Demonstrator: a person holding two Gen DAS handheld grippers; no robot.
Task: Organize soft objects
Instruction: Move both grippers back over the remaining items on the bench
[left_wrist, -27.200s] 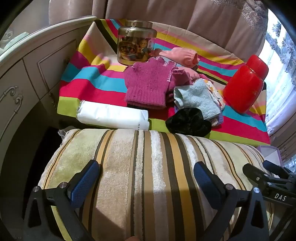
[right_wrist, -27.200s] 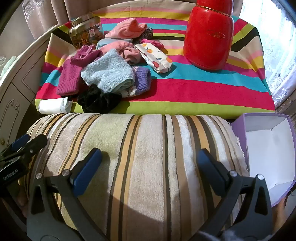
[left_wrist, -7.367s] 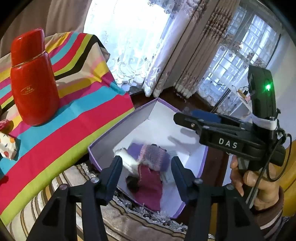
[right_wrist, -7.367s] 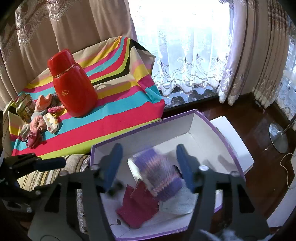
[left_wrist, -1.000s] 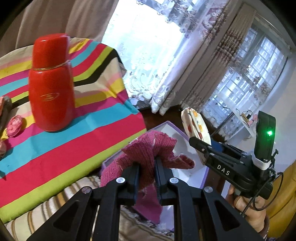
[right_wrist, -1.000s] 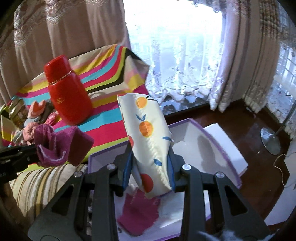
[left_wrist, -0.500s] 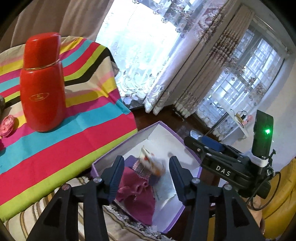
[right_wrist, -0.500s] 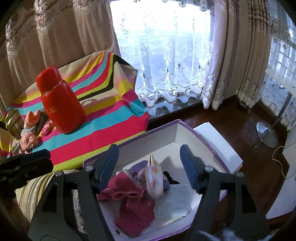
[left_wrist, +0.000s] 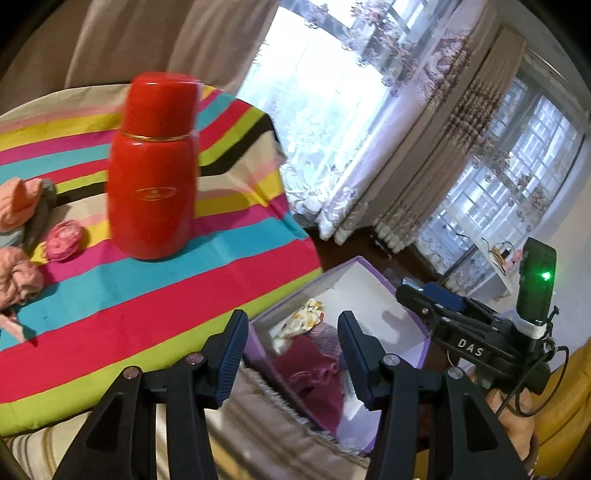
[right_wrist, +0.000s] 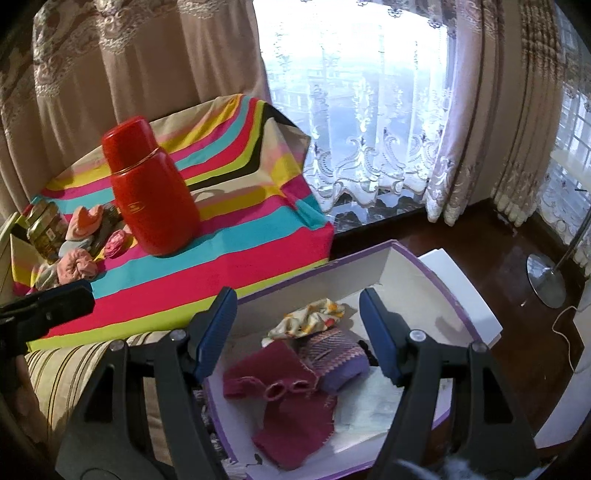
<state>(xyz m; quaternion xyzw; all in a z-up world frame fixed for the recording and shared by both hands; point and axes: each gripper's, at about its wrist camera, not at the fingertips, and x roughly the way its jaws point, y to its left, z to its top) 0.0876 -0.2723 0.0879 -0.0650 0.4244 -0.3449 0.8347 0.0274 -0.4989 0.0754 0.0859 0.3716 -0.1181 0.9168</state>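
Both my tools, left (left_wrist: 291, 352) and right (right_wrist: 297, 332), hang spread and empty over the box (right_wrist: 476, 328), while the remaining socks (right_wrist: 75, 267) lie at the counter's far left edge, nearer my left.

Strong daylight comes through the lace curtains (right_wrist: 362, 122) and blows out the window. The red flask (left_wrist: 153, 166) looks motion-blurred. Fisheye bending and dark corners frame both views.
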